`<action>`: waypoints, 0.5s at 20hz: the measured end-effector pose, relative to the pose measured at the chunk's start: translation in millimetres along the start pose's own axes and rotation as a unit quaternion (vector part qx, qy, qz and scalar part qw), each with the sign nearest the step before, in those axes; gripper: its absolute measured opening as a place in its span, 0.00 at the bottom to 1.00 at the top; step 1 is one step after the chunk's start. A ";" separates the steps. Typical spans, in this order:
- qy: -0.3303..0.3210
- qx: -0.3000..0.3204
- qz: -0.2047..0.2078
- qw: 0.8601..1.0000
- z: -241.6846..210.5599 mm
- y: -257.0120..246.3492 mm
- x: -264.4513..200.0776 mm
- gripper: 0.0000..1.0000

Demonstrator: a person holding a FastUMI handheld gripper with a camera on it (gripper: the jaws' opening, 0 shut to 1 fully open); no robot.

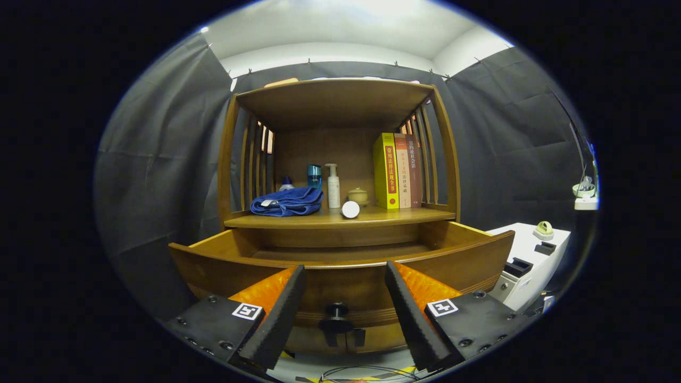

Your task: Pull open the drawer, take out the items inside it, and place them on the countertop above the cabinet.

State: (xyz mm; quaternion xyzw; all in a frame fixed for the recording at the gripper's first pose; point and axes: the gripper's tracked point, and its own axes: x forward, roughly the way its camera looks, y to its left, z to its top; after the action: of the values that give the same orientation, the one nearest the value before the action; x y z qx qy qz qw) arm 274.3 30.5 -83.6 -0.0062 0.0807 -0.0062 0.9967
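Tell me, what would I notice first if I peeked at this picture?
Probably the big wooden drawer, pulled wide open just ahead of the tool, whose fingers stand open on either side of the drawer's dark knob. Next, the countertop above it, with a rumpled blue towel, a white pump bottle and a bright yellow book.

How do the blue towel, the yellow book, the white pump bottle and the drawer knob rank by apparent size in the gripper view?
1. Blue towel
2. Yellow book
3. White pump bottle and drawer knob: unsure, as the knob sits nearer, between the open gripper fingers.
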 end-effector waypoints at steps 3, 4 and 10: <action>0.008 0.000 0.005 1.000 -10.9 3.6 2.6 0.97; 0.012 0.002 0.007 1.000 -14.9 4.5 4.0 0.97; 0.049 0.019 0.006 0.999 -41.1 -2.6 16.7 0.97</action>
State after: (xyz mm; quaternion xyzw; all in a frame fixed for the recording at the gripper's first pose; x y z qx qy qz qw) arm 284.2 27.3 -126.9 0.0137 0.1291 -0.0018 0.9915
